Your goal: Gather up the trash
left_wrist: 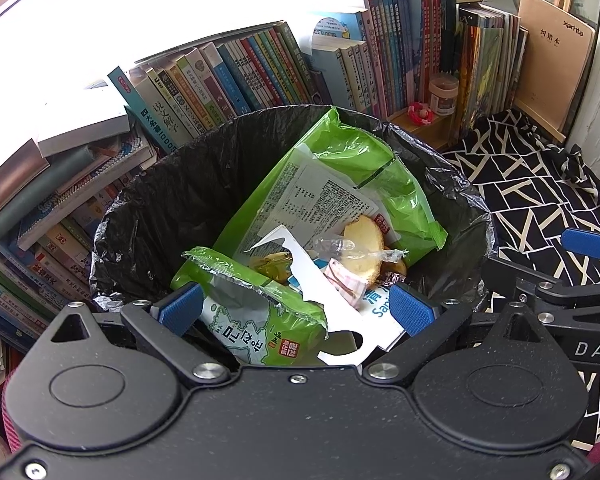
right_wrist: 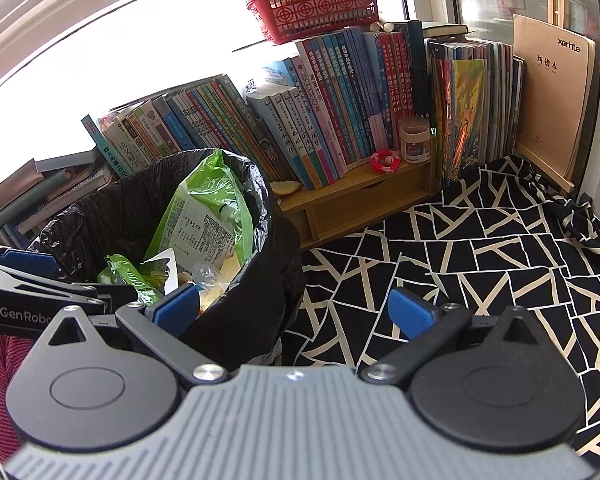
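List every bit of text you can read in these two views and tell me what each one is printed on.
"xprinte": brown notebook leaning at the right wall.
"纠错本": same notebook's cover.
"GenRobo", cut off: left gripper seen from the right wrist view.
"DAS", cut off: right gripper seen from the left wrist view.
"San", cut off: white pack in the bin.
Book spines, green wrapper fine print: too small to read.

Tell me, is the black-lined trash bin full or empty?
Nearly full: green snack bags, white cardboard and food scraps pile toward the black-lined trash bin's rim.
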